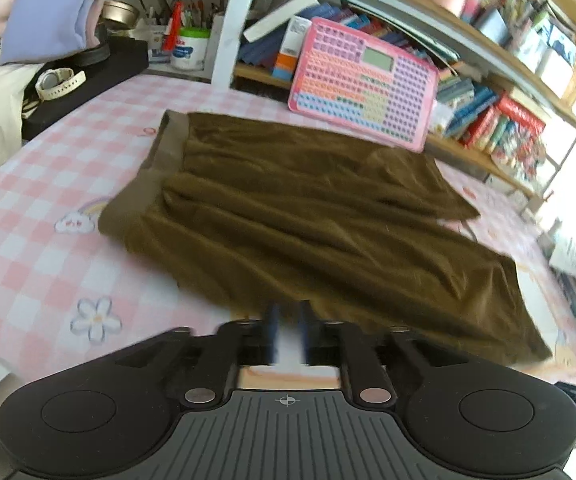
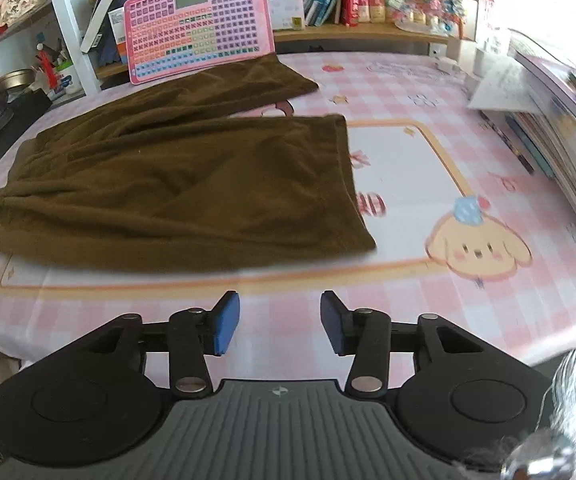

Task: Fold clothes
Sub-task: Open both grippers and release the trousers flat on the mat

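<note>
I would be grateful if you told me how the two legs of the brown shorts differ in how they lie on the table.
The near leg lies broad and mostly flat, its hem toward the table's printed white panel; the far leg is narrower and angles away toward the pink keyboard toy. The near leg's hem is a straight edge; the far leg ends in a pointed corner. Both are the same brown fabric, joined at the waistband.

Both cams ride right behind their own fingers and look forward and down at the worktop. The left wrist view sits close, near the waistband side of the brown shorts, shelves at 12 to 2 o'clock. The right wrist view hangs further back, shorts at 10 o'clock. Both catch the shorts, the pink keyboard toy and the bookshelves.
</note>
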The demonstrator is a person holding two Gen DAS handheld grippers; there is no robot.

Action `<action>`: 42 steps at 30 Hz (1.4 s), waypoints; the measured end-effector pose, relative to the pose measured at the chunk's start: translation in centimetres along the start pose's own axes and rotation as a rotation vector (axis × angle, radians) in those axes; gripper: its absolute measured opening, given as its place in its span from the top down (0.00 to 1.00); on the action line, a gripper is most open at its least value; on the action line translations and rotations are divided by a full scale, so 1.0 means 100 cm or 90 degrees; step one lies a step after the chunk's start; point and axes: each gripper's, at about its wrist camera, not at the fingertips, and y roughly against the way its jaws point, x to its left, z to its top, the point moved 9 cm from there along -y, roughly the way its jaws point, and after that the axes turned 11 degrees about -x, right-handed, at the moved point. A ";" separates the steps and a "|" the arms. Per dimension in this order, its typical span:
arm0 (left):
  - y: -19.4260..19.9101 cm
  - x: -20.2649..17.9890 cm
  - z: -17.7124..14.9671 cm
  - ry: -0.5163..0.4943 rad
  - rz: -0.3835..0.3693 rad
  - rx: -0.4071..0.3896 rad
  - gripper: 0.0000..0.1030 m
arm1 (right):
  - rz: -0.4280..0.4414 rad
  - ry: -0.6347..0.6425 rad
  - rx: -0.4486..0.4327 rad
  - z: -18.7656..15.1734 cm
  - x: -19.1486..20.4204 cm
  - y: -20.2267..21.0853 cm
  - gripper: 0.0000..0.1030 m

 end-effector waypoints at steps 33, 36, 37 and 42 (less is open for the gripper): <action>-0.006 0.054 0.016 -0.148 -0.077 0.050 0.16 | -0.102 0.017 -0.010 -0.002 0.126 -0.013 0.14; -0.007 0.061 0.023 -0.149 -0.094 0.048 0.16 | -0.111 0.023 -0.016 0.000 0.136 -0.012 0.14; -0.007 0.064 0.026 -0.147 -0.097 0.045 0.16 | -0.114 0.022 -0.019 0.002 0.138 -0.011 0.14; -0.013 0.078 0.043 -0.126 -0.089 0.030 0.15 | -0.121 0.004 -0.021 0.014 0.134 -0.011 0.14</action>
